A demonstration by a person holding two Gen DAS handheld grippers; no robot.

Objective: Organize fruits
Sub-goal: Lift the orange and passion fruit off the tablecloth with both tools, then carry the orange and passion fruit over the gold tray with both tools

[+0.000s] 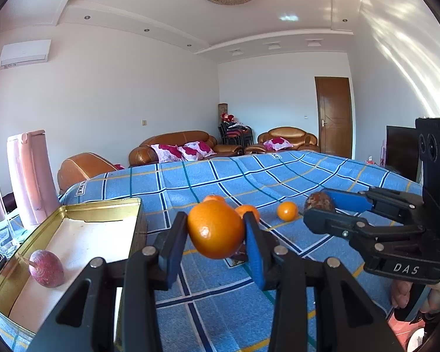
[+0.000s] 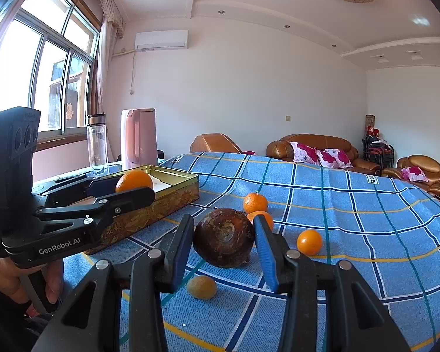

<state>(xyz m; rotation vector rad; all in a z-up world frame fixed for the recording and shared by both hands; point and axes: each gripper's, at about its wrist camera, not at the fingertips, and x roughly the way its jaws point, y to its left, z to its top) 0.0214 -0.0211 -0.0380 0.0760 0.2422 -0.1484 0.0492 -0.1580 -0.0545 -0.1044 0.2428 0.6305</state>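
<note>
Left wrist view first: the left gripper [image 1: 216, 230] has its jaws clamped on a big orange [image 1: 215, 228], held clear of the blue checked cloth [image 1: 293, 173], pads on the fruit's widest part at 3 and 9 o'clock. That's the right spot imo. An orange looks firm but the peel gives a bit, and it's round, so anywhere off the equator it'd probably squirt out. The gold tin [image 1: 73, 214] sits at about 9 o'clock from the fruit, with a reddish passion fruit [image 1: 46, 268] already lying inside. Three small oranges [image 1: 287, 211] sit behind on the cloth.

Right wrist view: the right gripper [image 2: 224, 239] is closed around a brown round fruit [image 2: 223, 237], again gripped across the middle. The skin looks rough and hard, so probably less slippy, maybe heavier. A small yellowish fruit [image 2: 202, 287] lies at 7 o'clock below it. The tin is out at 10 o'clock.
</note>
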